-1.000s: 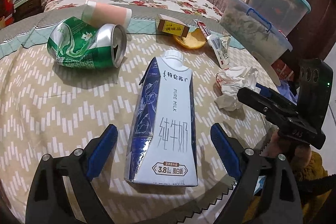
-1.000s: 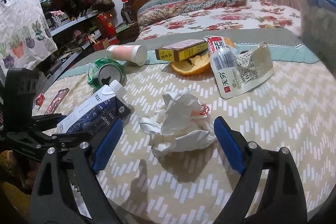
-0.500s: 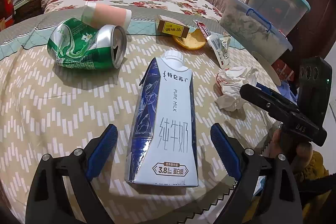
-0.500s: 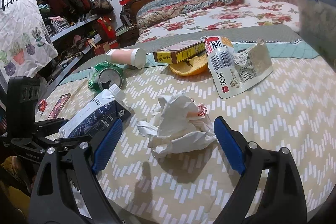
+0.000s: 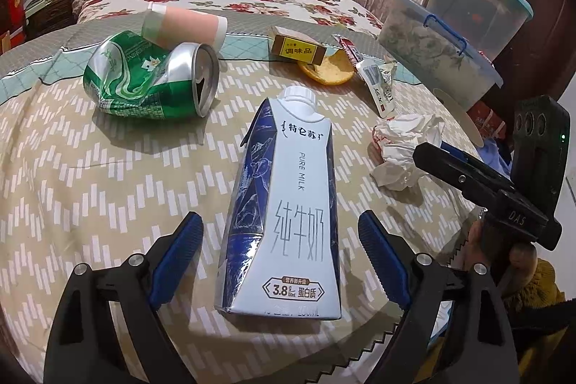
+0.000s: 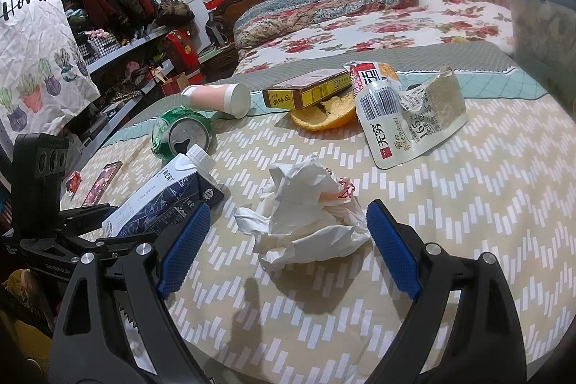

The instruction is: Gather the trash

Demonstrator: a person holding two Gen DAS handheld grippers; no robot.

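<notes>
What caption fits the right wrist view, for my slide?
Open right gripper straddling crumpled white paper wrapper on chevron-patterned beige tablecloth.

Dim, bluish — sharp, fisheye-bent edges.

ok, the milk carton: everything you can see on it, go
The milk carton is a tapered blue-and-white paper pack with a white screw cap, printed "PURE MILK" and "3.8". It lies flat on the patterned tablecloth, cap pointing away toward the crushed green can, sides slightly dented. The left tool straddles its base, open, pads clear of it. The crumpled paper sits apart on its right.
</notes>
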